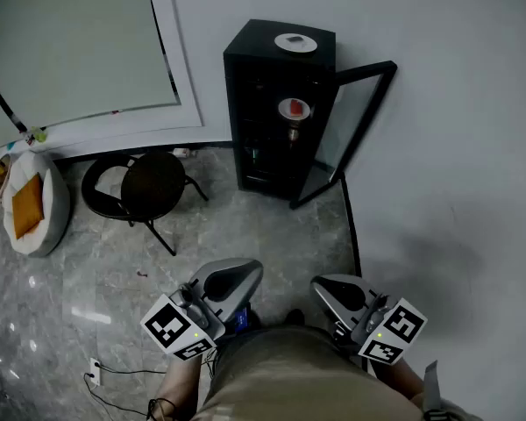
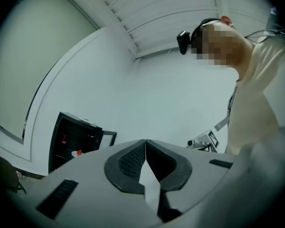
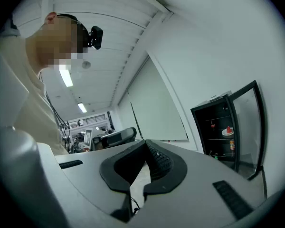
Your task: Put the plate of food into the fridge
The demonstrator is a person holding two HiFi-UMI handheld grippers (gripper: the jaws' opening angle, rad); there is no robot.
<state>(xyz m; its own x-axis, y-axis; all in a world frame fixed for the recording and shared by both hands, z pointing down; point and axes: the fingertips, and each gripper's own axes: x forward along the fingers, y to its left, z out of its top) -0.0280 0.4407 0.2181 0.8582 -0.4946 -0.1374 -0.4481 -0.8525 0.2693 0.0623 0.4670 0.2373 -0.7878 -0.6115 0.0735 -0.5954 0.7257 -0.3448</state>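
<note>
We keep left gripper (image 2: 145,144) and right gripper (image 3: 145,144) closed and empty, low in the head view. The plate of food (image 1: 294,108) seemingly sits already inside the fridge (image 1: 276,60), upper centre, well apart. Its open door (image 1: 358,117) swings rightward, nearer our right gripper.

**Dark shelves, cropped edges**

The food on the plate (image 1: 294,109) inside the fridge (image 1: 276,103) is too small to identify; only red on white shows. The lower shelves are too dark to read. A round white thing (image 1: 295,42) on the fridge's top cannot be told. A floor cable (image 1: 114,375) disappears behind the person's torso. In the left gripper view, the left gripper (image 2: 145,141) covers the fridge's lower corner.
</note>
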